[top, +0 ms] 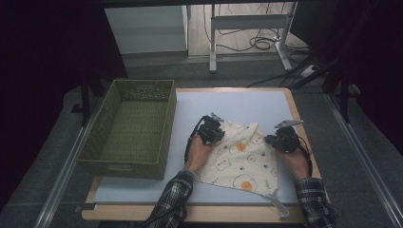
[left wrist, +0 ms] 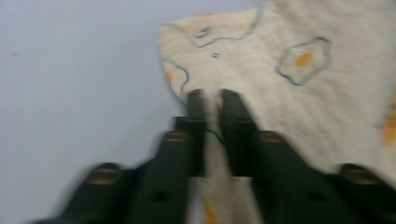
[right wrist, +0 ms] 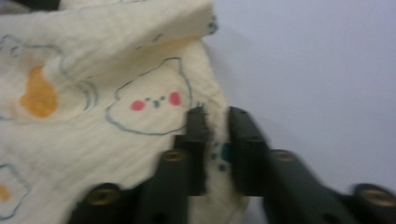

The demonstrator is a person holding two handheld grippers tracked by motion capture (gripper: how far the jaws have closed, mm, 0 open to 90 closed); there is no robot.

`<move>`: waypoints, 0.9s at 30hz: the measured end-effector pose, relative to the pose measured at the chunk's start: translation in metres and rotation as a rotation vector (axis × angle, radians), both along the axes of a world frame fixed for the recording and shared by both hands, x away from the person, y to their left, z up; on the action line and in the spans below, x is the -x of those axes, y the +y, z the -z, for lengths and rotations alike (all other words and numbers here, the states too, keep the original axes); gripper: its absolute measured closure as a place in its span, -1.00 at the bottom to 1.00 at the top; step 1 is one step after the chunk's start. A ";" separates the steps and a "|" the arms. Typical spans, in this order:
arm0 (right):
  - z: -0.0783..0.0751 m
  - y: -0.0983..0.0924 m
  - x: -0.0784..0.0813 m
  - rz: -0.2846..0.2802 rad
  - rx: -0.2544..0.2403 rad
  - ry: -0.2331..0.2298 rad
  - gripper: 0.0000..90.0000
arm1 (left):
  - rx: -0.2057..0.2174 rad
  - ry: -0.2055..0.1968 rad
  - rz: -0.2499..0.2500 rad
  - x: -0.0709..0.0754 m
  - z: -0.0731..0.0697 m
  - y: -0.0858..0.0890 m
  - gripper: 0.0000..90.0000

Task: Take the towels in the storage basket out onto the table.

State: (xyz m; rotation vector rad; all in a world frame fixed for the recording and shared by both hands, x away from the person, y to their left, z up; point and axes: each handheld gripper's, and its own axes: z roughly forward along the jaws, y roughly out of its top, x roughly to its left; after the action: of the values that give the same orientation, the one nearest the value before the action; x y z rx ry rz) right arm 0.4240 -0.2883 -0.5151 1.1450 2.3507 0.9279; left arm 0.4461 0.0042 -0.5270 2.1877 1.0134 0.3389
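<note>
Cloth [left wrist: 280, 93] edge pinched between hand-held gripper [left wrist: 212, 98] jaws.

From above the near edge we look forward and down over the whole worktop [top: 228, 102]; each gripper view sits close, sharing the patterned cloth [top: 240, 154] on it.

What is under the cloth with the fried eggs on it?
The cloth lies on the pale blue mat, which shows all around it. Each claw, left and right, pinches an edge. Whatever might lie beneath the cloth's middle is covered.
</note>
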 end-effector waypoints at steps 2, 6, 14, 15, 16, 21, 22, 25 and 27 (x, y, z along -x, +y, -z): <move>-0.006 0.004 0.003 0.004 0.050 0.000 0.95 | -0.030 -0.064 -0.022 0.003 -0.008 0.002 0.96; -0.045 -0.004 0.010 0.032 0.023 -0.101 0.95 | 0.036 -0.186 -0.086 0.010 -0.045 0.028 0.94; -0.052 -0.030 0.008 0.133 0.010 -0.093 0.25 | -0.034 -0.166 -0.157 0.016 -0.046 0.051 0.12; -0.049 -0.034 0.008 0.140 -0.018 -0.082 0.25 | -0.024 -0.155 -0.156 0.016 -0.044 0.053 0.08; -0.047 -0.038 0.008 0.148 -0.035 -0.073 0.25 | -0.026 -0.149 -0.156 0.015 -0.042 0.053 0.06; -0.040 -0.044 0.007 0.157 -0.028 -0.059 0.25 | -0.012 -0.122 -0.150 0.012 -0.033 0.051 0.01; -0.038 -0.044 0.005 0.159 -0.025 -0.060 0.26 | -0.004 -0.113 -0.148 0.011 -0.031 0.051 0.01; -0.032 -0.045 -0.001 0.171 -0.039 -0.056 0.44 | 0.010 -0.097 -0.148 0.006 -0.024 0.050 0.02; -0.027 -0.046 -0.004 0.176 -0.053 -0.051 0.53 | 0.017 -0.082 -0.146 0.002 -0.018 0.049 0.03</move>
State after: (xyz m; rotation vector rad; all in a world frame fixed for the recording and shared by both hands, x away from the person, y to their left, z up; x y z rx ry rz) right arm 0.4285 -0.3345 -0.4880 1.3094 2.1567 0.9503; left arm 0.4444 0.0536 -0.5095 2.0723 1.1293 0.4817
